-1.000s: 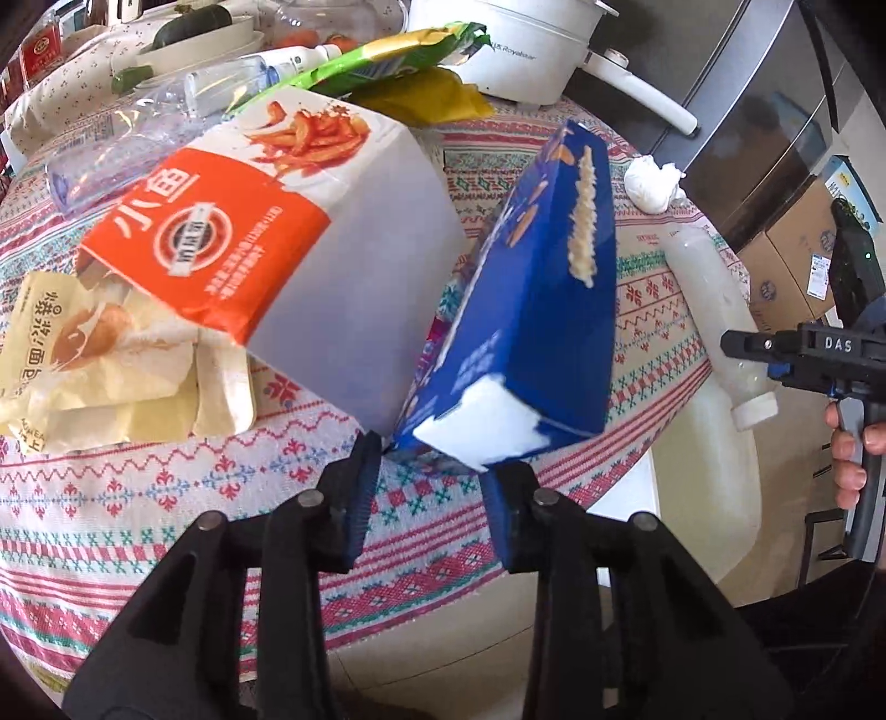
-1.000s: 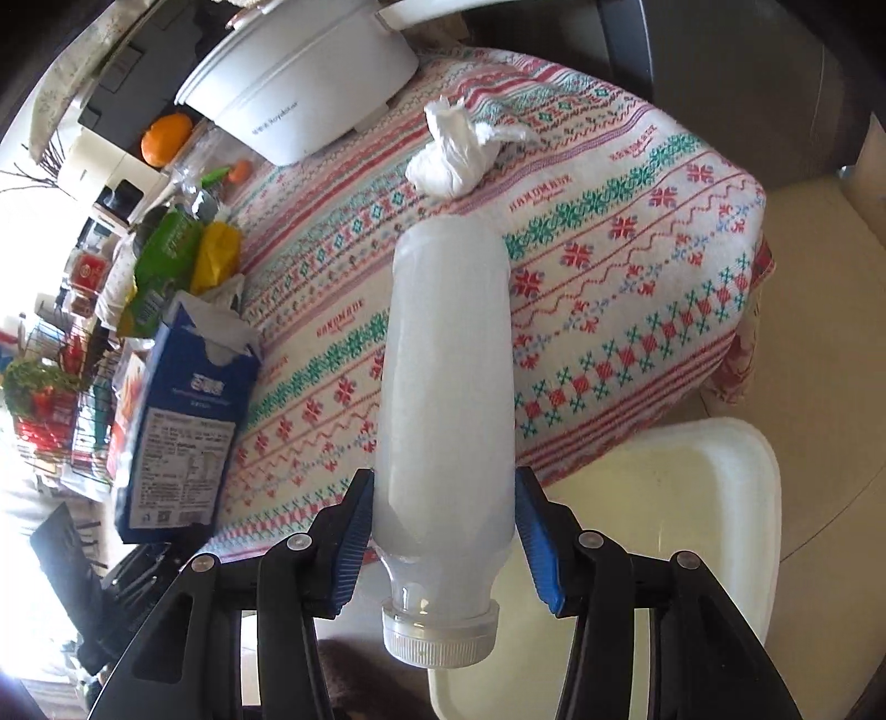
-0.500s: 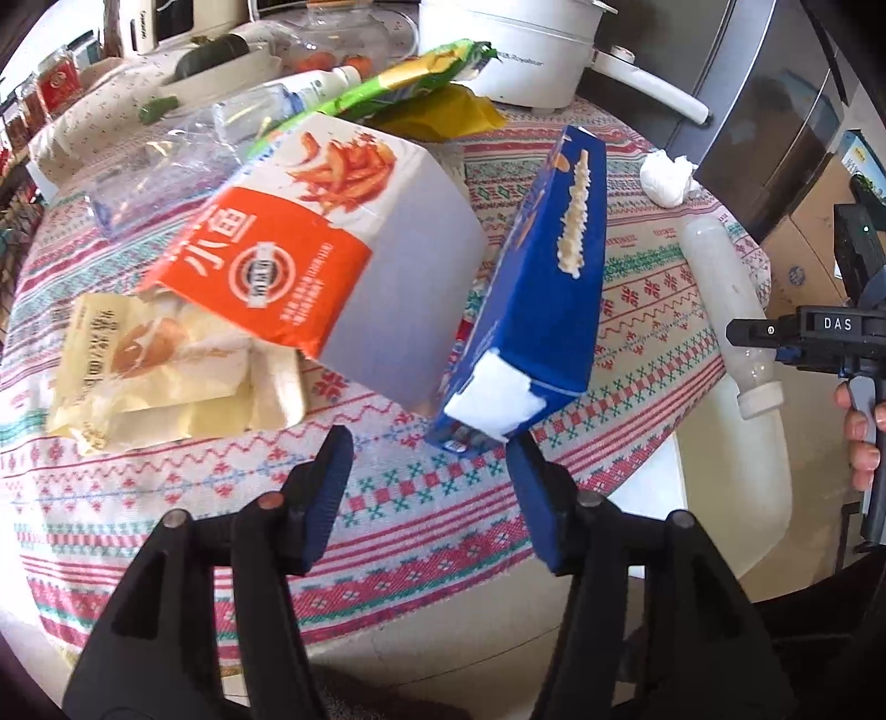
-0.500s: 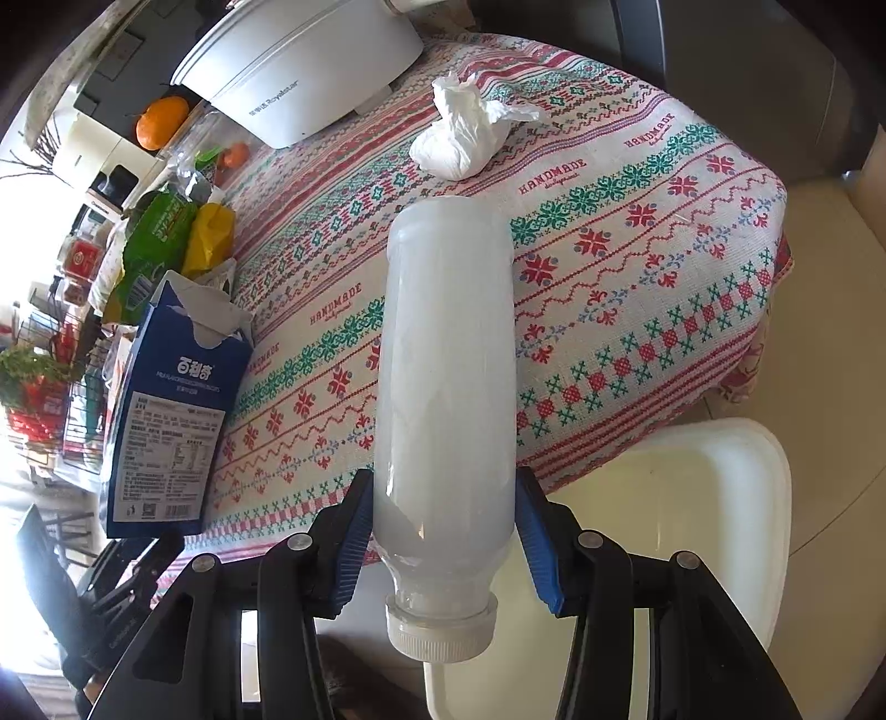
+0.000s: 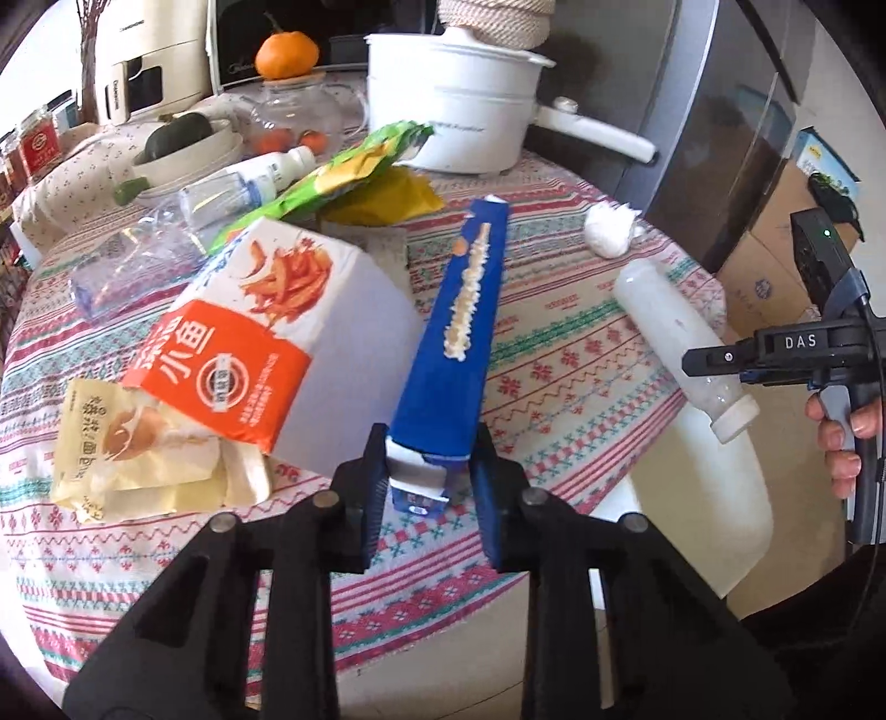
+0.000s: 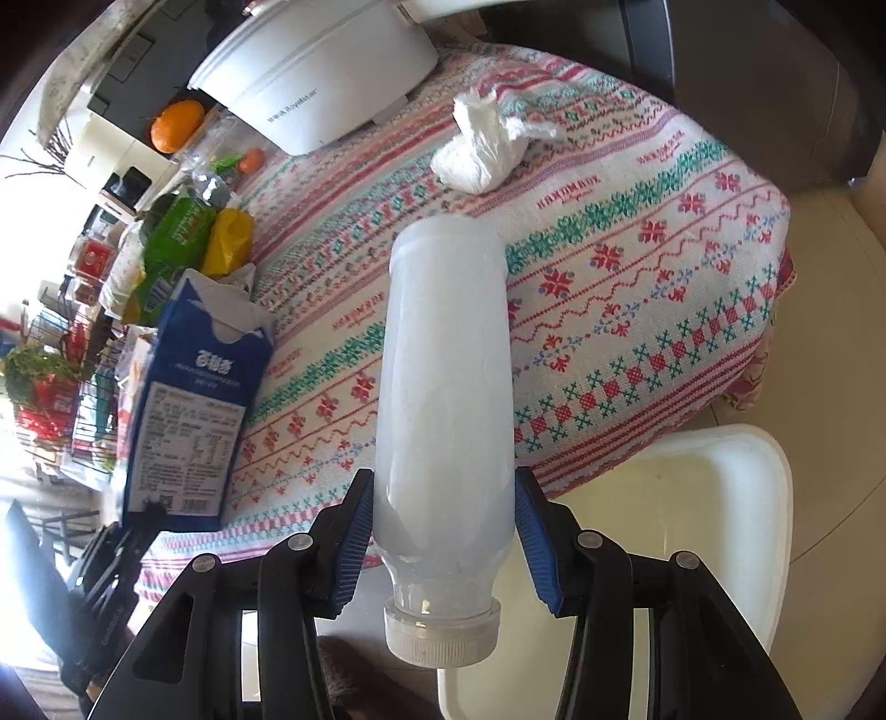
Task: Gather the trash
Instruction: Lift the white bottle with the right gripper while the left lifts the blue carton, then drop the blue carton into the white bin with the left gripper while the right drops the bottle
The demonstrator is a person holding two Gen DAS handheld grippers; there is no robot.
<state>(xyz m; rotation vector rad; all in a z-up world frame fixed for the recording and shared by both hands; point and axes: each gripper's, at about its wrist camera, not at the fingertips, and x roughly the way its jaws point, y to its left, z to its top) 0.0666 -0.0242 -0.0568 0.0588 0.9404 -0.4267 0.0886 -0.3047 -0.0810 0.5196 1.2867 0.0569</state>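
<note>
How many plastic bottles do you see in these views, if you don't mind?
3: a frosted white plastic bottle held in the right gripper; a white-capped labelled bottle and a crushed clear bottle lying behind the snack boxes. Clutter may hide others.

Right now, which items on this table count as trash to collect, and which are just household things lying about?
Trash:
- blue carton, in the left claw
- cloudy bottle, in the right claw
- orange-and-white box
- beige wrapper
- green snack bag
- crumpled tissue

Lying about:
- white pot
- orange
- glass teapot
</note>
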